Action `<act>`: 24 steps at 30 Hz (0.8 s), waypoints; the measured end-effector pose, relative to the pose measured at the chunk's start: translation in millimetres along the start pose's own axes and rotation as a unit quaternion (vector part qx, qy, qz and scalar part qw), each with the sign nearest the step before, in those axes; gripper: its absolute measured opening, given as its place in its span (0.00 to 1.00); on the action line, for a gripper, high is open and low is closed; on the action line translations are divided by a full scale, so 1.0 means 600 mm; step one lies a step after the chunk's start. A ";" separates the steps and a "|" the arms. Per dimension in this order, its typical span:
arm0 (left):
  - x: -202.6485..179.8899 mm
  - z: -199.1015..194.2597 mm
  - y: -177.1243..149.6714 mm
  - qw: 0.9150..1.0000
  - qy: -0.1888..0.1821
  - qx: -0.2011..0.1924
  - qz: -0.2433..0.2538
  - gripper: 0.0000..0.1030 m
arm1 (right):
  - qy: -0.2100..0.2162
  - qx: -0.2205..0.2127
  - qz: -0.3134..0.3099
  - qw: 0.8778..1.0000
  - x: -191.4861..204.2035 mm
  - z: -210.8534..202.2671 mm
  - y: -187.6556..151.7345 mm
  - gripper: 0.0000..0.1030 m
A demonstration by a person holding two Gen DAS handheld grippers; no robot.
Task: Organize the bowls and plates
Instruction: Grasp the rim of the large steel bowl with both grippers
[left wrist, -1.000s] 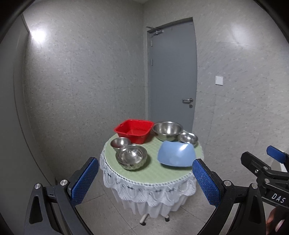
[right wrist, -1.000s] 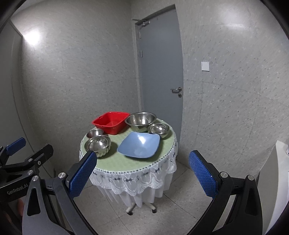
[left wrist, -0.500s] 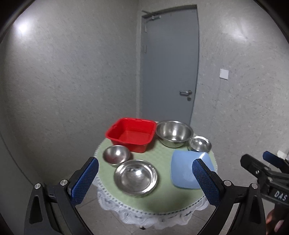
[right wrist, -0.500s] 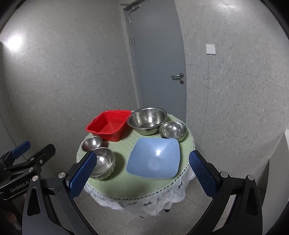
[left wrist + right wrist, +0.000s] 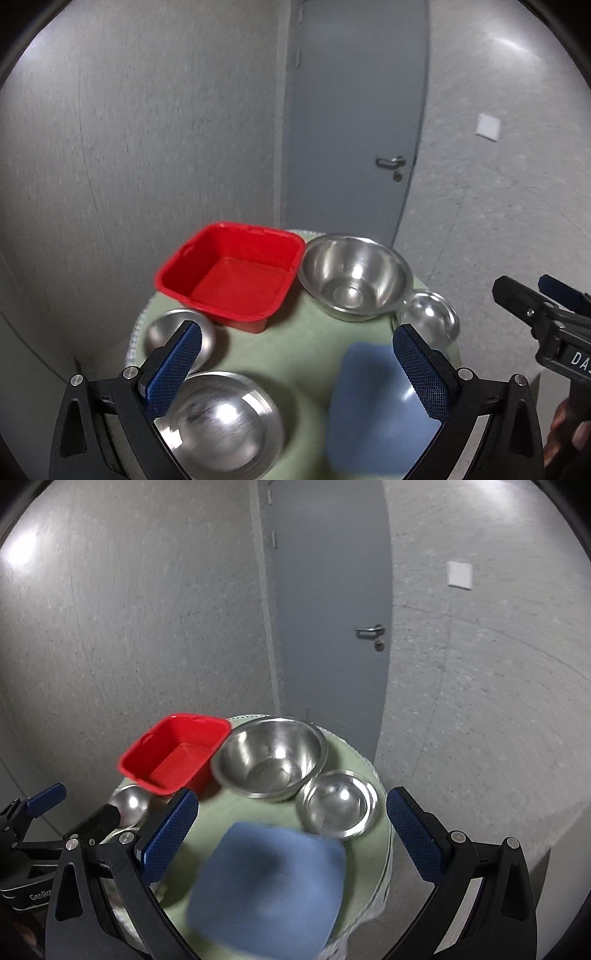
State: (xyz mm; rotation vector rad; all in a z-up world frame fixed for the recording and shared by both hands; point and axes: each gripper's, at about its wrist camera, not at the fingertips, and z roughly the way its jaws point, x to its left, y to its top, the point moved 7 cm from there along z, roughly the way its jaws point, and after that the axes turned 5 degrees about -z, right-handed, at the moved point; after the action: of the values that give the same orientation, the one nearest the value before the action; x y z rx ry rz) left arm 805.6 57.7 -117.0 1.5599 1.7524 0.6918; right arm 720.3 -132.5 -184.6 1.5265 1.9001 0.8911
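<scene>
Left tongs (image 5: 297,360) spread wide, holding nothing, above round green table (image 5: 314,343). Small steel bowl (image 5: 168,334) at 9 o'clock on table. Wide steel bowl (image 5: 225,424) at 7, blurred. Red tub (image 5: 231,273) at 11. Large steel bowl (image 5: 354,277) at 1. Blue square plate (image 5: 269,882) at 5. Small rimmed steel bowl (image 5: 338,805) at 3. Right tongs (image 5: 291,834) also wide apart, empty, over plate.

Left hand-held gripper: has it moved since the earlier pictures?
Yes. The left hand-held gripper has closed in on the table: the red bin now looms larger and nearer, and the large steel bowl sits between its fingers.
</scene>
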 end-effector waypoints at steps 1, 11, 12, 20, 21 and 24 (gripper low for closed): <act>-0.007 0.023 0.009 1.000 0.003 0.009 -0.007 0.99 | 0.008 0.010 -0.007 1.000 -0.015 0.028 0.010 1.00; -0.062 0.282 0.075 0.990 0.066 0.111 -0.064 0.97 | 0.063 0.132 -0.073 0.987 -0.114 0.283 0.050 1.00; -0.060 0.307 0.078 0.988 0.075 0.121 -0.066 0.95 | 0.073 0.146 -0.073 0.984 -0.118 0.311 0.049 1.00; -0.085 0.457 0.045 0.971 0.091 0.213 -0.059 0.59 | 0.131 0.230 -0.070 0.962 -0.119 0.459 0.019 0.94; -0.086 0.468 0.041 0.969 0.089 0.222 -0.062 0.53 | 0.134 0.239 -0.072 0.959 -0.114 0.470 0.014 0.87; -0.081 0.497 0.032 0.967 0.077 0.233 -0.067 0.43 | 0.159 0.263 -0.069 0.949 -0.103 0.494 -0.002 0.66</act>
State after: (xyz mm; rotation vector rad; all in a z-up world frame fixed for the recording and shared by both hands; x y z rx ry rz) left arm 1052.0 -2.9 -282.2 1.7010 2.2332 0.3544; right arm 956.5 -145.5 -373.7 1.5755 2.6031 0.6197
